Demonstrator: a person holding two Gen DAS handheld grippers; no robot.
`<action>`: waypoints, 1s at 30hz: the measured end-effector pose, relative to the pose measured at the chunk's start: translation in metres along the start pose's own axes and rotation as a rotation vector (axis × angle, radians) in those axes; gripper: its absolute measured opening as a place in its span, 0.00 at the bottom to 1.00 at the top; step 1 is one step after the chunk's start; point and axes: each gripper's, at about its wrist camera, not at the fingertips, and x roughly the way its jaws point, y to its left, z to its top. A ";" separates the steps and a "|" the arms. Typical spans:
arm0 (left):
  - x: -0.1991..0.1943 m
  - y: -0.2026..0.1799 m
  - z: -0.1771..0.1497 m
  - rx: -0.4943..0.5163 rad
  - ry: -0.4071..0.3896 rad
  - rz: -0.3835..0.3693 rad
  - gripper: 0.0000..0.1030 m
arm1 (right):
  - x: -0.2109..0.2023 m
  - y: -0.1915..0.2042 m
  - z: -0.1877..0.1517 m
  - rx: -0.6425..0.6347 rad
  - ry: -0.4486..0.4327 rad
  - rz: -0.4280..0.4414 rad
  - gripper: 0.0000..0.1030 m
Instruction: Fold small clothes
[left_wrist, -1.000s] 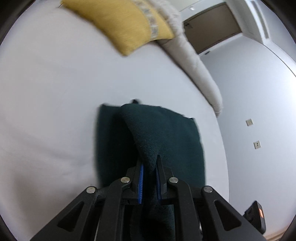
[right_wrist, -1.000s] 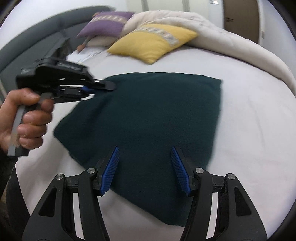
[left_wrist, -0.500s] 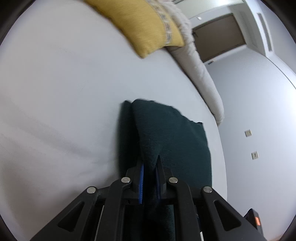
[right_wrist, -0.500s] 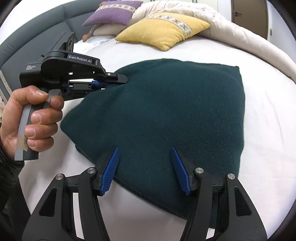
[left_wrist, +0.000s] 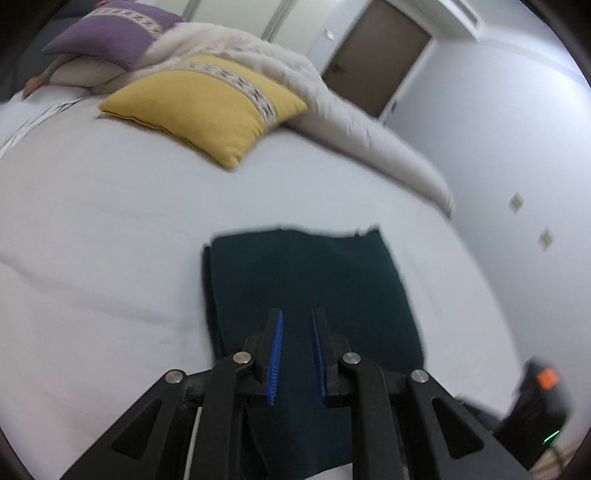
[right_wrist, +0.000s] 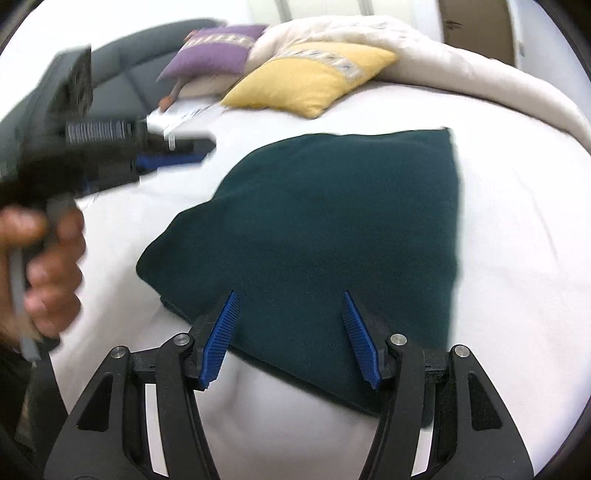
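A dark green garment lies folded flat on the white bed sheet. My left gripper hovers over its near edge, jaws opening with a narrow gap and nothing between the blue pads. In the right wrist view that left gripper is blurred, held by a hand, and has pulled off to the left of the garment. My right gripper stands open above the garment's near edge, holding nothing.
A yellow pillow, a purple pillow and a cream duvet lie at the far side of the bed. A dark headboard stands behind. A black device sits at lower right.
The left gripper let go of the garment's corner; the fabric now lies flat. It lifted, rolled and drew back to the left. The right gripper barely shifted.
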 end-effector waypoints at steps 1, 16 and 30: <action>0.014 0.004 -0.008 0.001 0.037 0.033 0.15 | -0.004 -0.007 -0.001 0.017 -0.005 -0.006 0.55; 0.037 0.031 -0.046 0.026 0.015 0.055 0.11 | 0.001 -0.101 0.075 0.298 -0.044 0.238 0.55; 0.037 0.050 -0.051 -0.037 0.008 -0.064 0.11 | 0.050 -0.143 0.129 0.457 0.005 0.277 0.54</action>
